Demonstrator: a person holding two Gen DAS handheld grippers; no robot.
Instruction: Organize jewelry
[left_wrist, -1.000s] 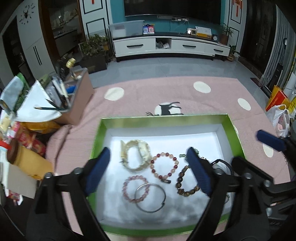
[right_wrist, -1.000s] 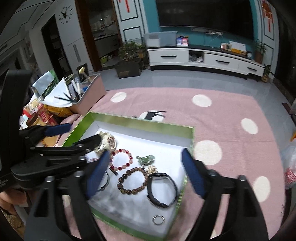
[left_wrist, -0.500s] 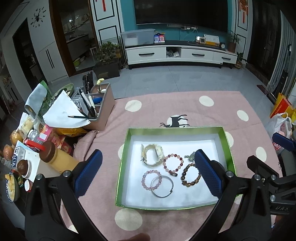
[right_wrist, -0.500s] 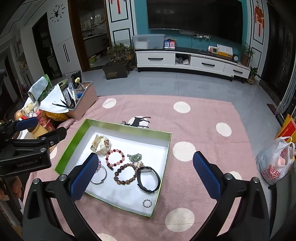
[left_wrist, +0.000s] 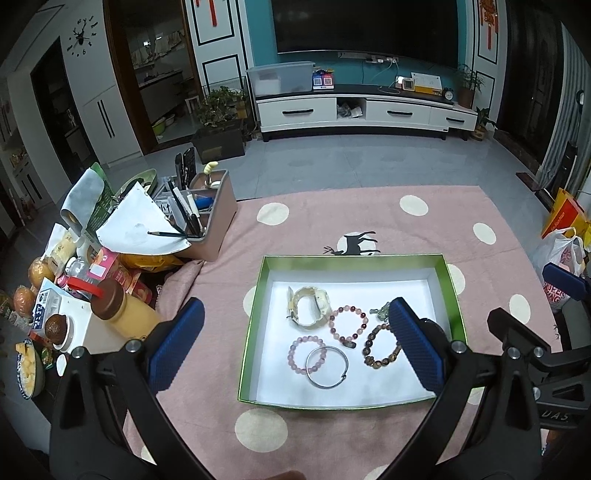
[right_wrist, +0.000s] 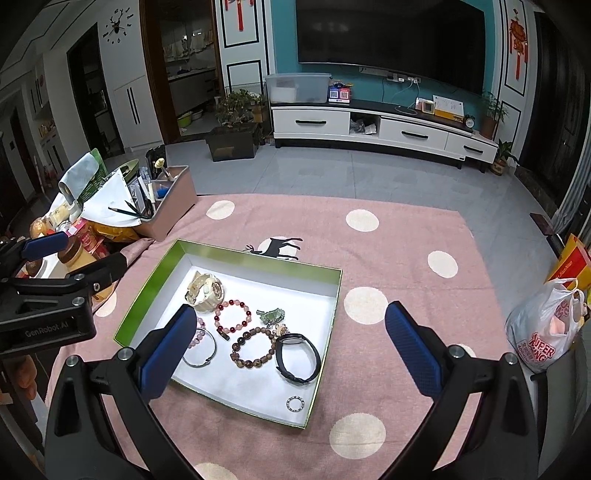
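Note:
A green-rimmed box with a white floor lies on the pink dotted cloth. In it are a cream watch, a red bead bracelet, a pink bead bracelet, a silver bangle, a brown bead bracelet, a green pendant, a black band and a small ring. My left gripper and my right gripper are both open and empty, held high above the box.
A pink desk organiser with pens stands at the cloth's left. Snacks, a juice bottle and papers crowd the left edge. A plastic bag sits at the right. A TV stand lines the far wall.
Both grippers have risen well away from the box, so it looks smaller. The jewelry has not moved. Both jaws stay open.

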